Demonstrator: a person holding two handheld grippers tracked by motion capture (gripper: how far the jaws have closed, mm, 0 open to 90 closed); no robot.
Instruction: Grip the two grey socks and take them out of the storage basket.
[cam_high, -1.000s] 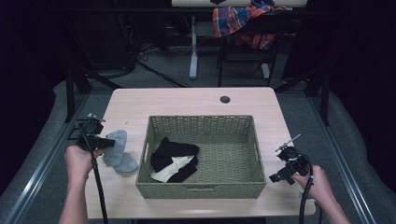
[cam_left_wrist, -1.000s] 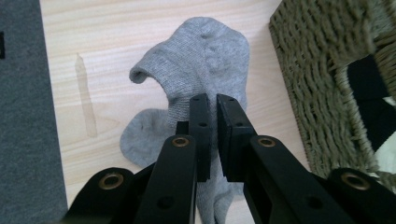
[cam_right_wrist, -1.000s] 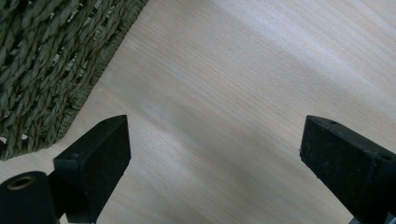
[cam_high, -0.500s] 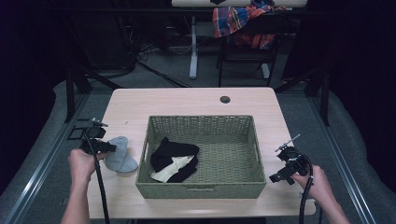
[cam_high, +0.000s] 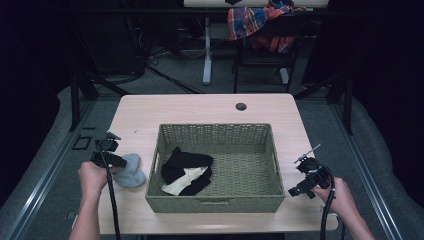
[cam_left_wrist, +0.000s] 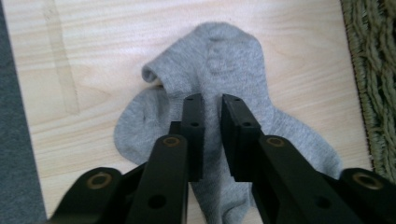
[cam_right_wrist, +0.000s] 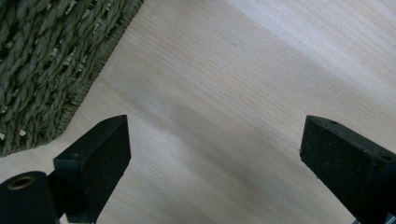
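Worktop (cam_high: 200, 107): pale wood, woven basket (cam_high: 215, 135) placed centrally.
Grey sock (cam_left_wrist: 224, 70): laid flat beside the basket.
Left gripper (cam_left_wrist: 212, 105): jaws just opened slightly, narrow gap, over the sock.
Right gripper (cam_right_wrist: 215, 144): jaws spread wide, nothing held.

Lab/studio: dark curtains, floor cables (cam_high: 165, 75), lone test table (cam_high: 200, 107).

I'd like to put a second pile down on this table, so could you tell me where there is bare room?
The table is bare behind the basket, apart from a small round hole, and along the strip to the basket's right, near the right gripper. The left side is crowded by the grey socks and the left gripper.
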